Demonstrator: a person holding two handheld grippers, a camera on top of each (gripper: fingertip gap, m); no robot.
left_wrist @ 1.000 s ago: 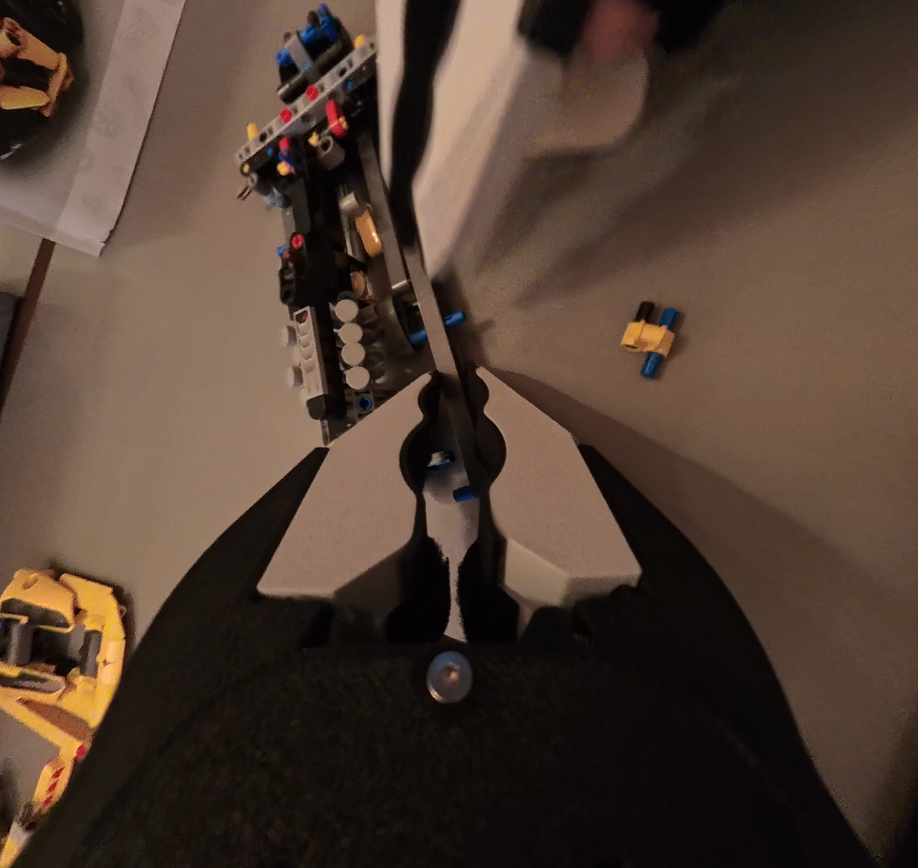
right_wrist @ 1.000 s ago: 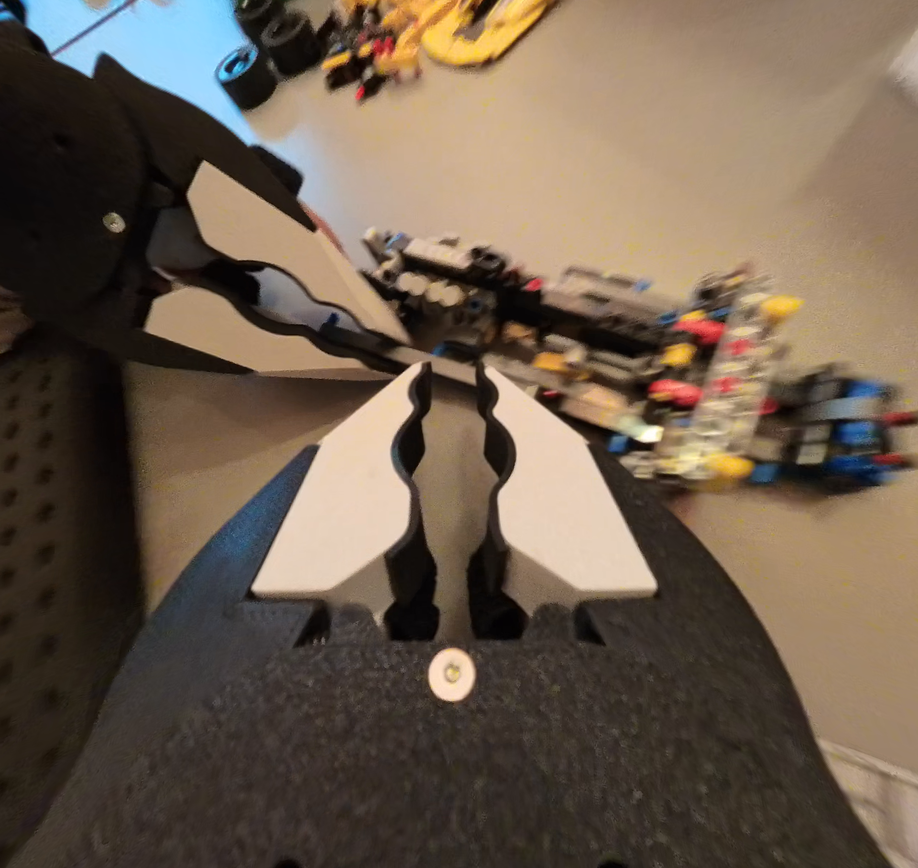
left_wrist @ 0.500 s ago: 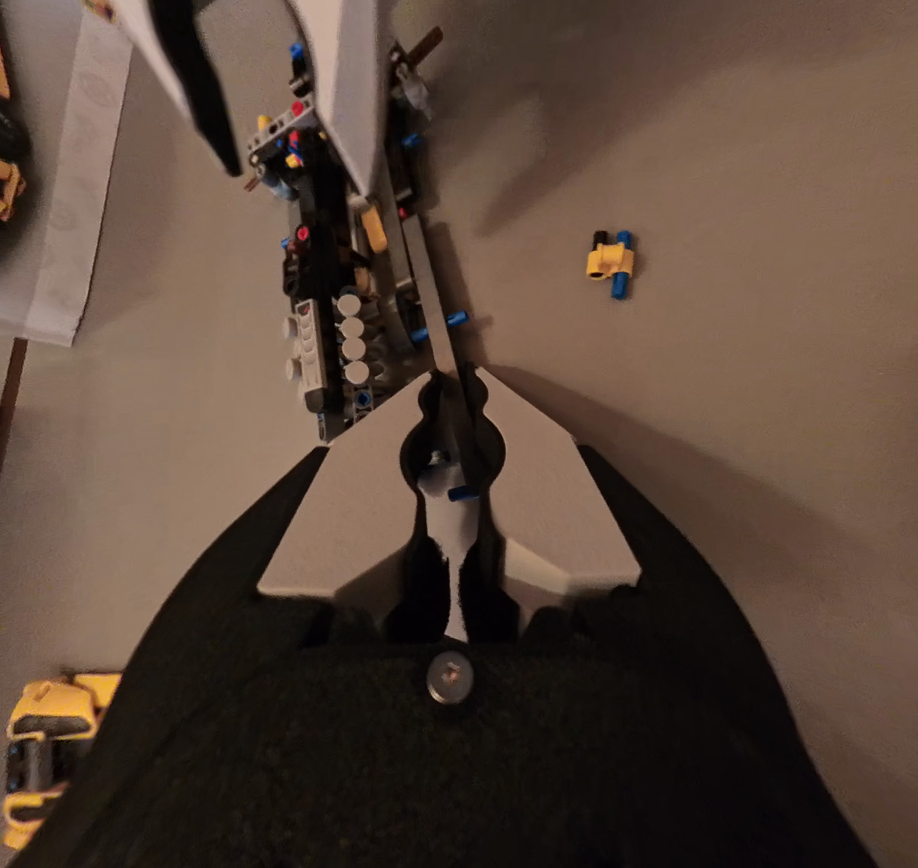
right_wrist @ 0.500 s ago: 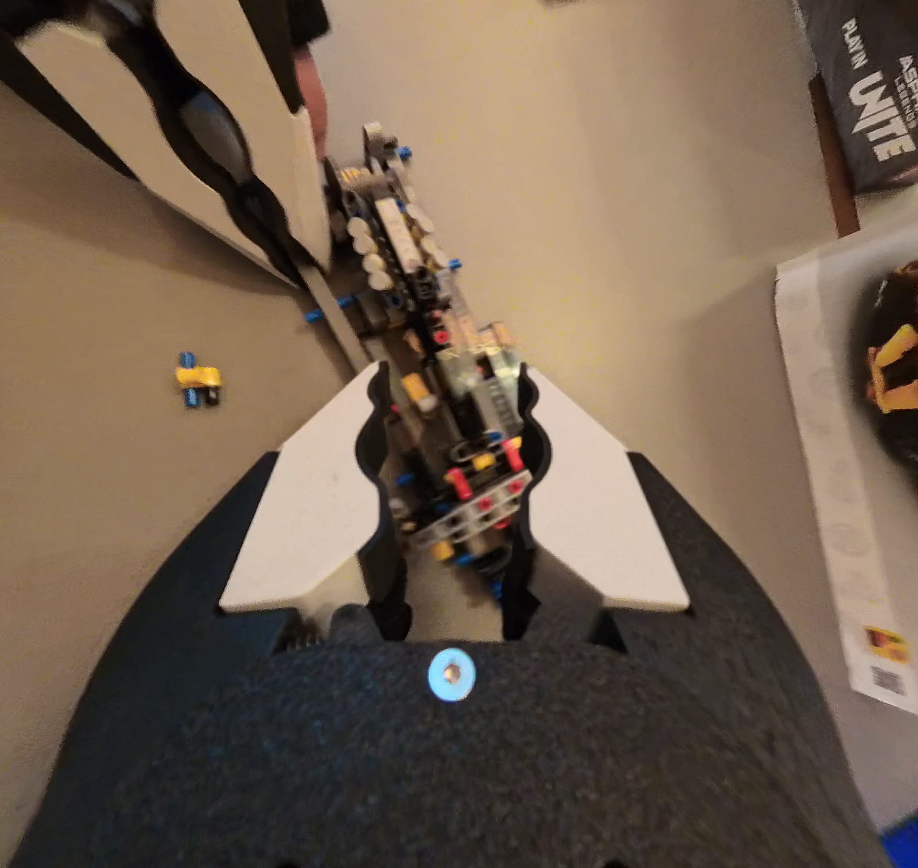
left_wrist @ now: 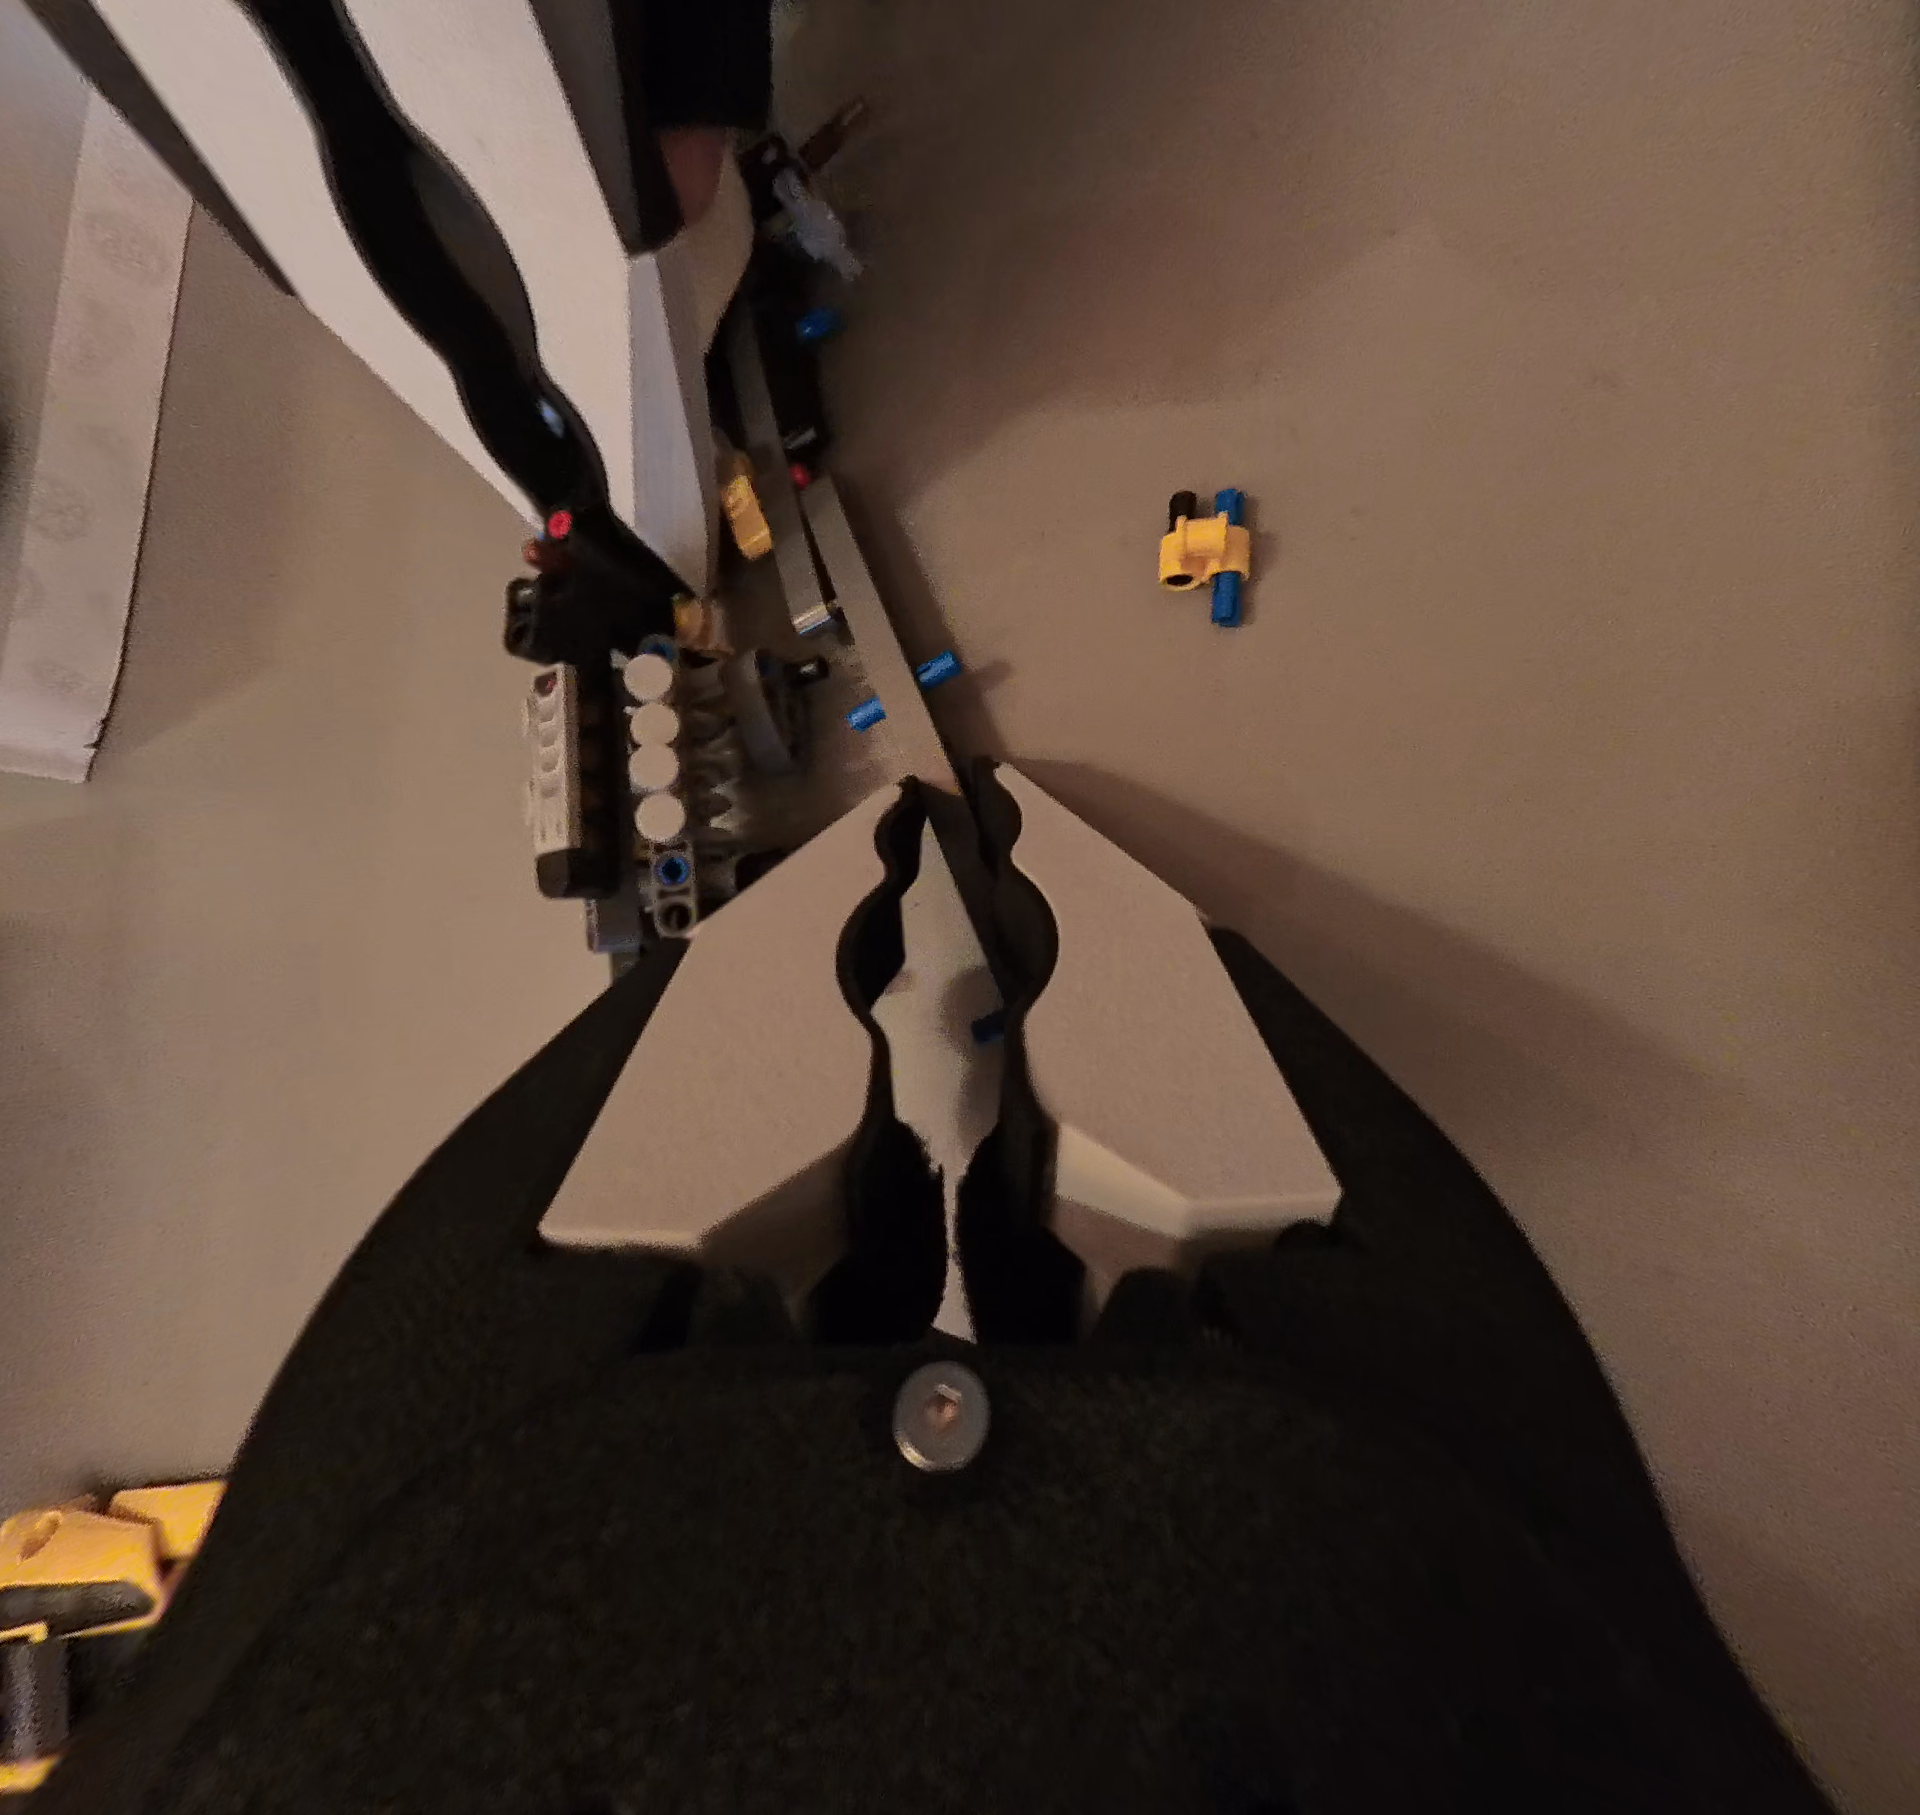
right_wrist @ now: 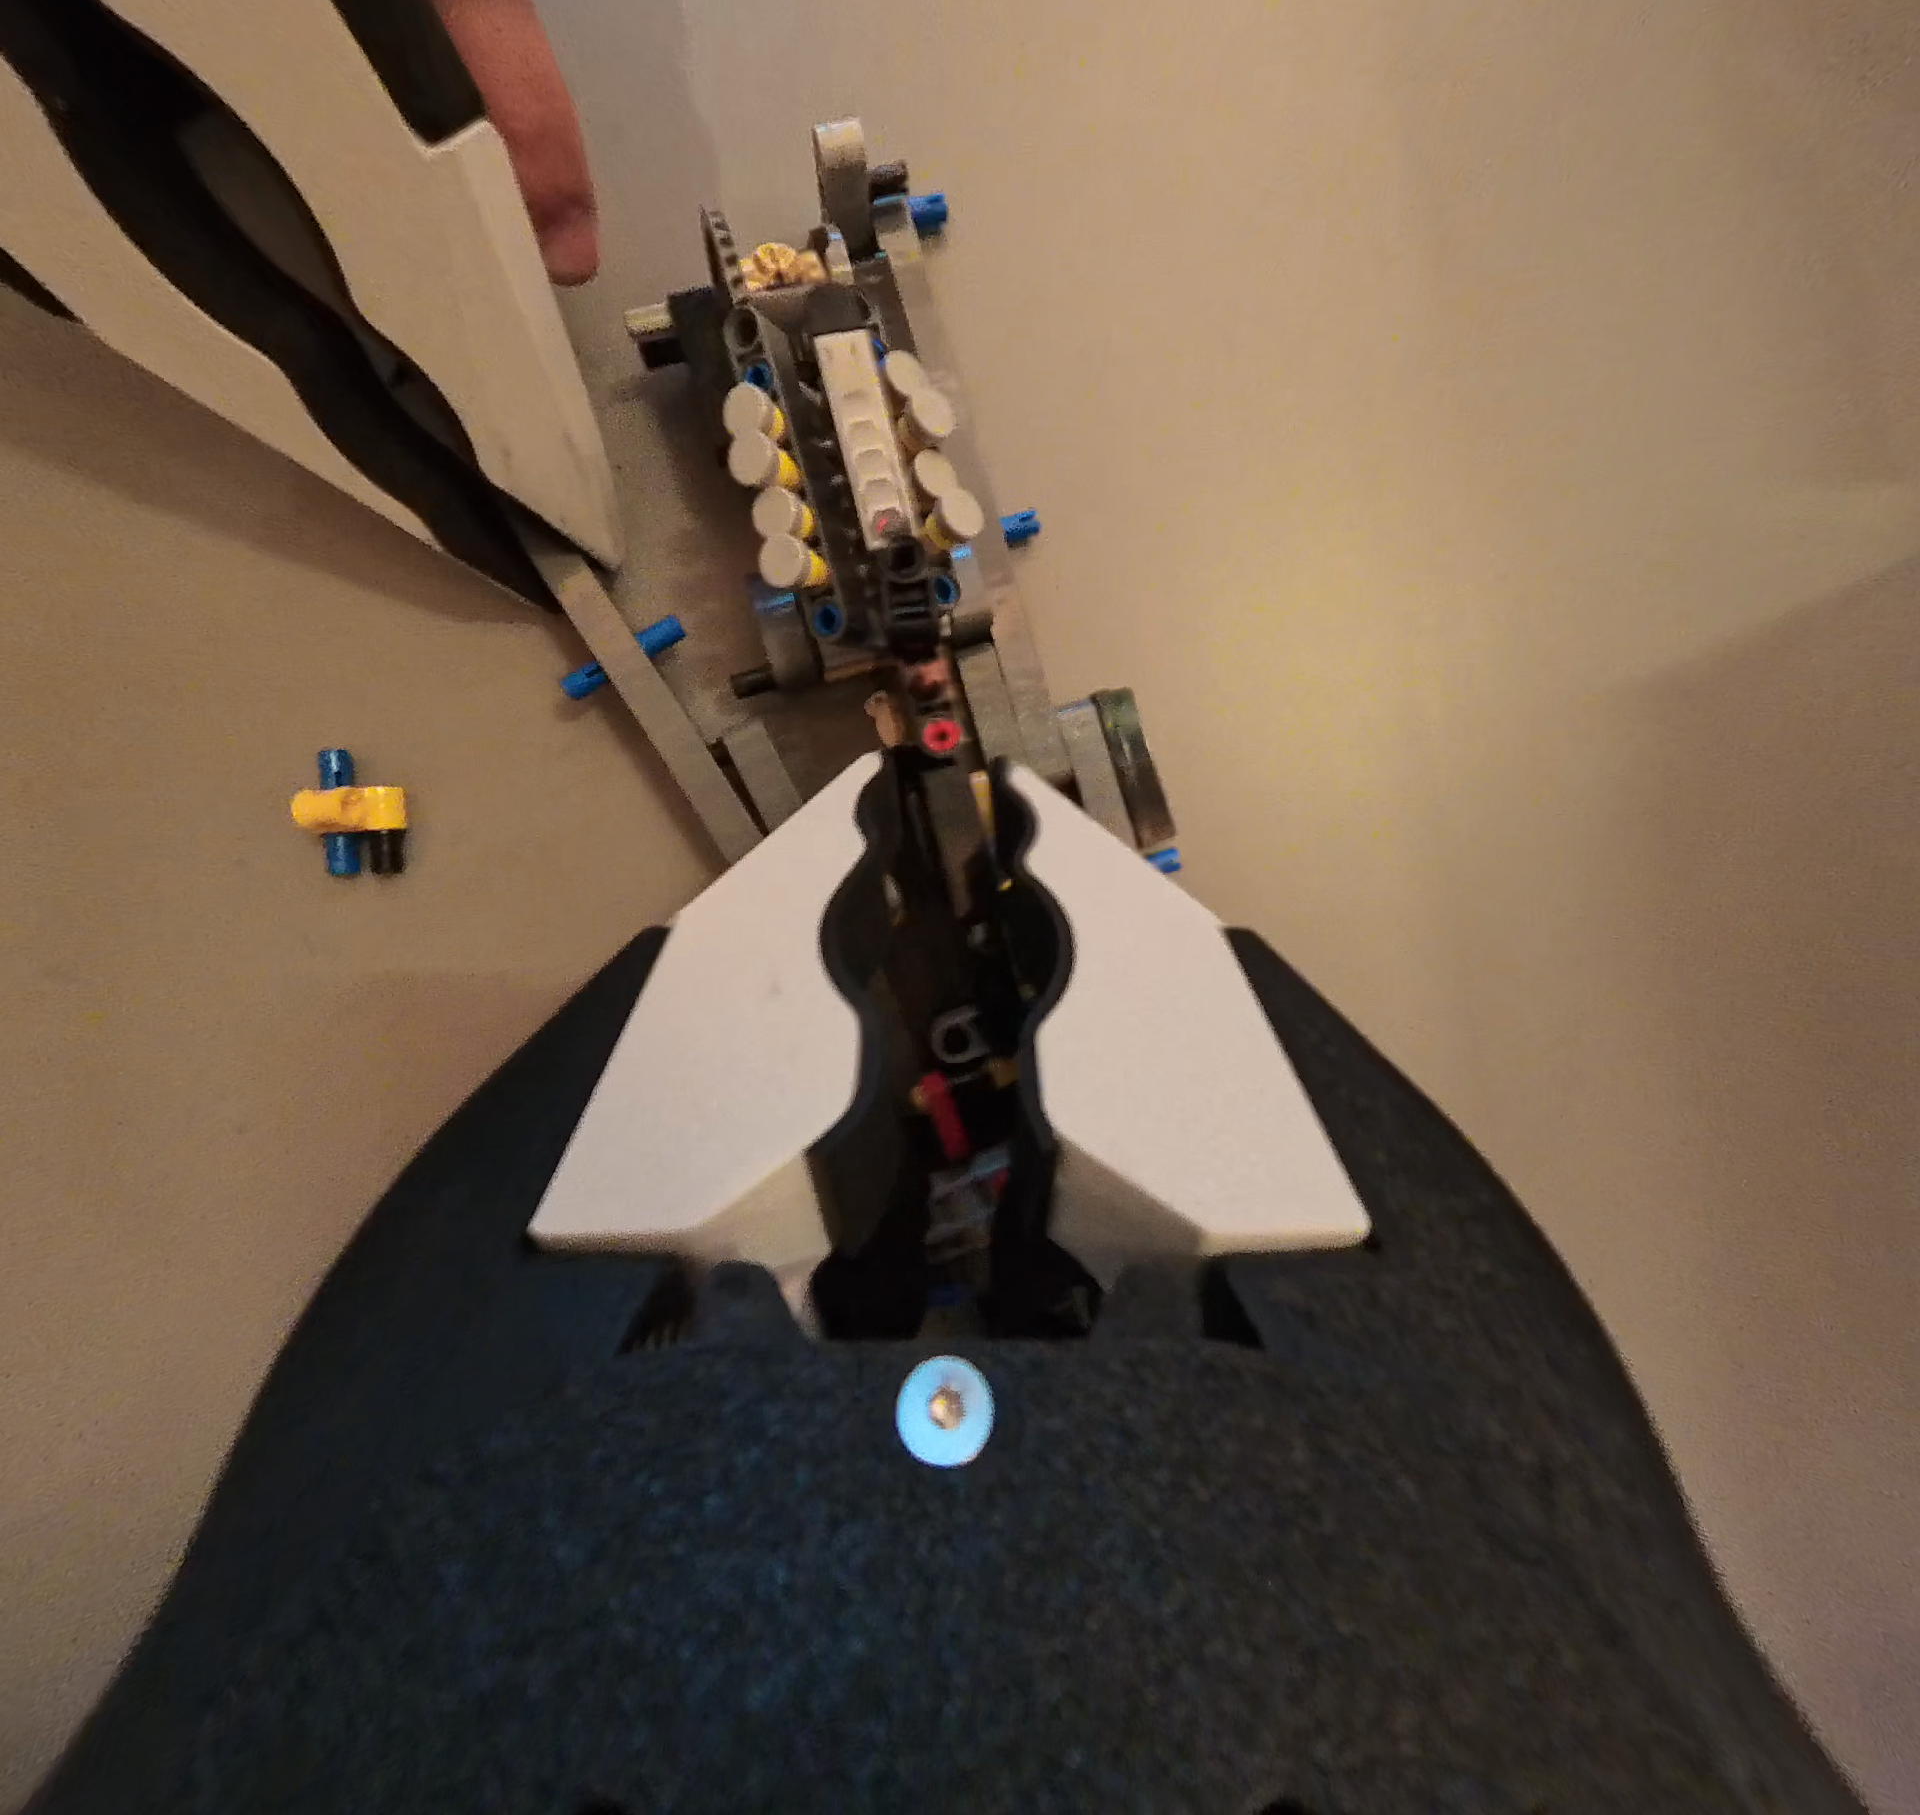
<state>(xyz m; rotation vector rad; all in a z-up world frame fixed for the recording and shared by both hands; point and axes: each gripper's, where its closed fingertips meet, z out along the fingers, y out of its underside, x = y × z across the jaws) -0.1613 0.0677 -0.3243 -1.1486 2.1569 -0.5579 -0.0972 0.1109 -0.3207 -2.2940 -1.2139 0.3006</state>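
Beige table fills both views, dimly lit, with a white sheet at one edge and yellow bodywork at a corner. Largest on it is the chassis, a long grey and black brick frame with a row of pale cylinders, lying flat between the two tools. The right tool is closed on the chassis at one end, its jaws clamped on the black spine where the red pins sit. The left tool grips the thin grey side beam of the same chassis at the other end, its jaws pinched on it. Well apart from both lies a small yellow connector with a blue pin, loose on the table.

My worry is the two-ended hold: the beam is thin and only pinned on, so if the tools pull or twist against each other it could pop off its blue pins or bend the frame. A slip at the narrow spine could drop that end, and loose pins would scatter
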